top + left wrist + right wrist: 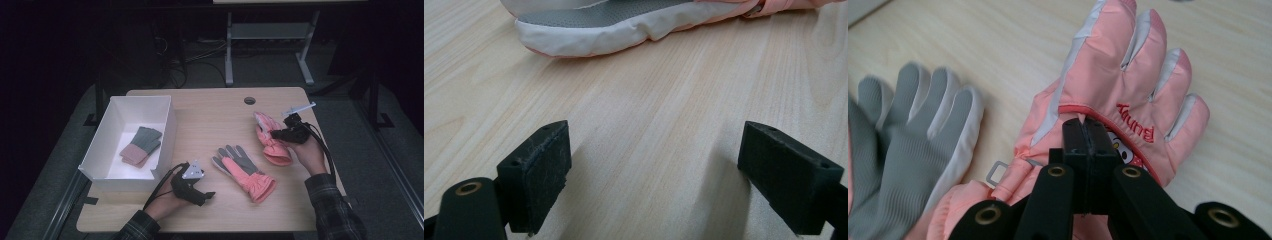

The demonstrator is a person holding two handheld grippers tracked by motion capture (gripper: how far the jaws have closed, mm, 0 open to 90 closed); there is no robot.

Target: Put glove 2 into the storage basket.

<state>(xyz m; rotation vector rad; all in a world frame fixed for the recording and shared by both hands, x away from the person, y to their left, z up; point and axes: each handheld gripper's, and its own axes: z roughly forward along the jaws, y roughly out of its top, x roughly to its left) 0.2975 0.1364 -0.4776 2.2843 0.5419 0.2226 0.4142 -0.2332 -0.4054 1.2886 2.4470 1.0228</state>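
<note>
Padding makes the pink glove (1118, 90) soft and light, so it should sag and fold wherever it hangs free. The shell looks smooth and maybe a little slippery, which argues for a deep bite on a fold or seam, not a skim over the surface cloth. The right gripper's (1088, 131) fingers are pressed together on a pinch of fabric at the back of that glove, just below its four glove-fingers and beside the red lettering. Whether the pinch takes both layers or just the outer shell I cannot tell. In the high view the glove (270, 140) hangs from those fingers, cuff drooping toward the surface (215, 112) near its right edge.

The second glove (242, 172) lies flat, grey palm up, mid-surface. The left gripper (651, 187) hovers low with its fingers spread, nothing between them; that glove's white edge (589, 37) lies just ahead of the fingertips, not touching. A white box (165, 137) at the left holds a folded grey and pink pair (141, 145).
</note>
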